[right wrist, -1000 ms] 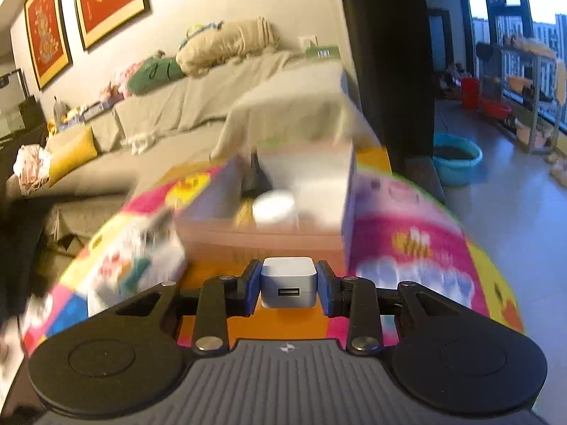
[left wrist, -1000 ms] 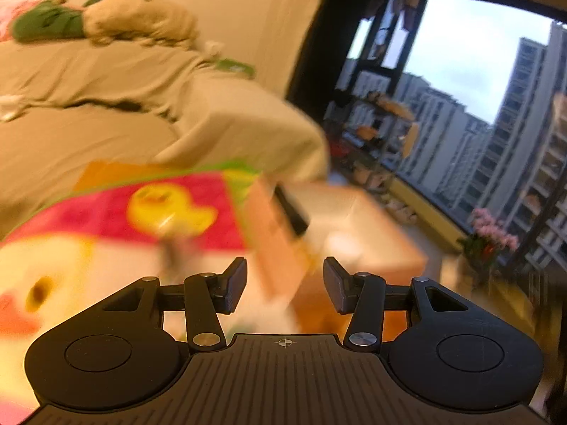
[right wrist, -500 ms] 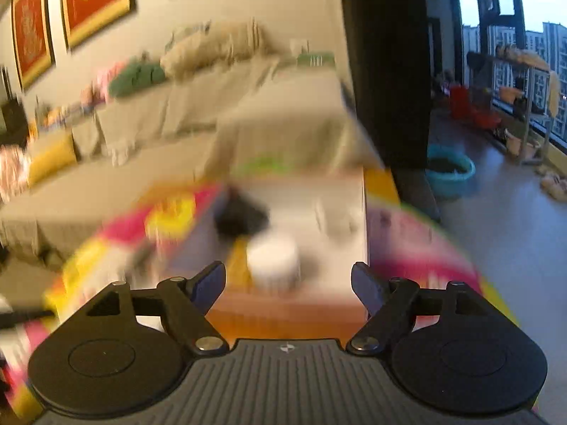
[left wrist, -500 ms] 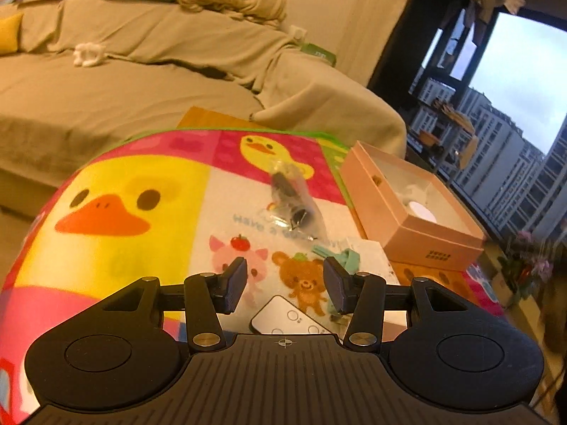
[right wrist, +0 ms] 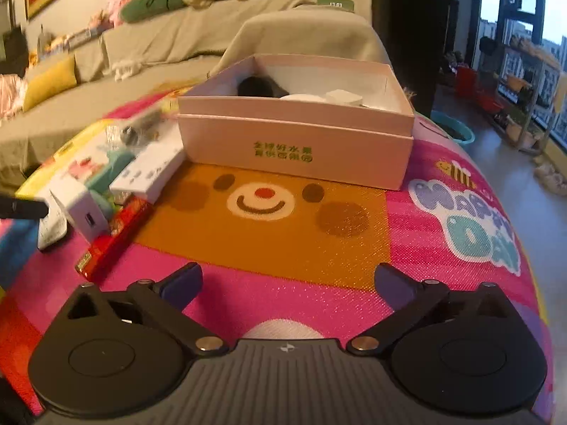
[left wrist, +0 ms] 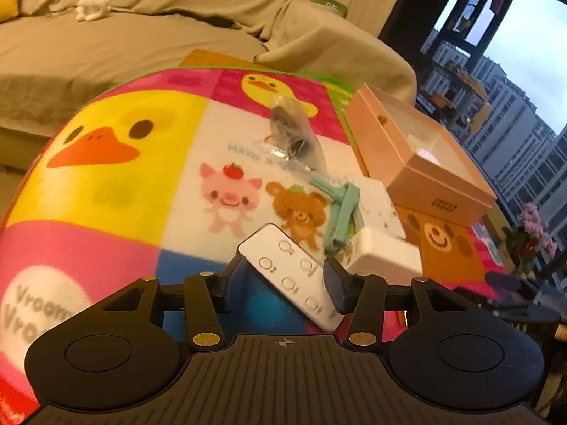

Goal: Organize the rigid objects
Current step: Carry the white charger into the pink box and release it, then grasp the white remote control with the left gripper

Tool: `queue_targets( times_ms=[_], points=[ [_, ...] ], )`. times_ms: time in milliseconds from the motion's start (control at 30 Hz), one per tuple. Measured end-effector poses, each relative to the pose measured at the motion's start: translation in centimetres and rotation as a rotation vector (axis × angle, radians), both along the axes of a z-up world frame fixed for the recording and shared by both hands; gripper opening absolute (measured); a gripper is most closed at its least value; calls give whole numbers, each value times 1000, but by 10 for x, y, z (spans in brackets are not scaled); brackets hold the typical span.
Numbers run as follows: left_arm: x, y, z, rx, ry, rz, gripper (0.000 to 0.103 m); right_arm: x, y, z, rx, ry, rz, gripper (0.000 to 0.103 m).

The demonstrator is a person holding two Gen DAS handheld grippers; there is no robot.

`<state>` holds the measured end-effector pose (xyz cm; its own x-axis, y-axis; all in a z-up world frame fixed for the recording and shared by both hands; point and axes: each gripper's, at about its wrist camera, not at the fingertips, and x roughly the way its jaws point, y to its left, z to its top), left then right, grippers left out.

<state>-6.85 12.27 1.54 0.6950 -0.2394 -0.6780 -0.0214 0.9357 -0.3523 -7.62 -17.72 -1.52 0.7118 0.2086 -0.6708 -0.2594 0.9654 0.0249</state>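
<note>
My left gripper (left wrist: 283,285) is open, its fingers on either side of a white remote (left wrist: 294,276) lying on the cartoon mat (left wrist: 117,191). Beside it lie a white charger (left wrist: 384,256), a teal clip (left wrist: 340,212), a white patterned box (left wrist: 377,203) and a bagged black item (left wrist: 292,134). The open pink box (right wrist: 297,141) holds a black item (right wrist: 258,86) and white pieces (right wrist: 343,98). My right gripper (right wrist: 287,283) is wide open and empty over the mat, in front of the box. A red stick-shaped pack (right wrist: 117,233) lies left of it.
A beige covered sofa (left wrist: 141,35) runs behind the mat, with a yellow cushion (right wrist: 49,81) and a green pillow (right wrist: 152,3). Windows, shelves and a teal basin (right wrist: 453,129) stand to the right.
My right gripper opened and let go of the white charger, then drew back from the box. My left gripper swung from the box to the mat and came down around the remote.
</note>
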Motion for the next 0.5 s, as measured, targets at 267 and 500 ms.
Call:
queue_targets(
  times_ms=[267, 500],
  points=[
    [9, -7, 4, -13, -33, 30, 52, 1, -1, 1, 7, 2, 5, 103],
    [2, -14, 9, -198, -52, -106, 49, 1, -2, 1, 13, -3, 21, 103]
  ],
)
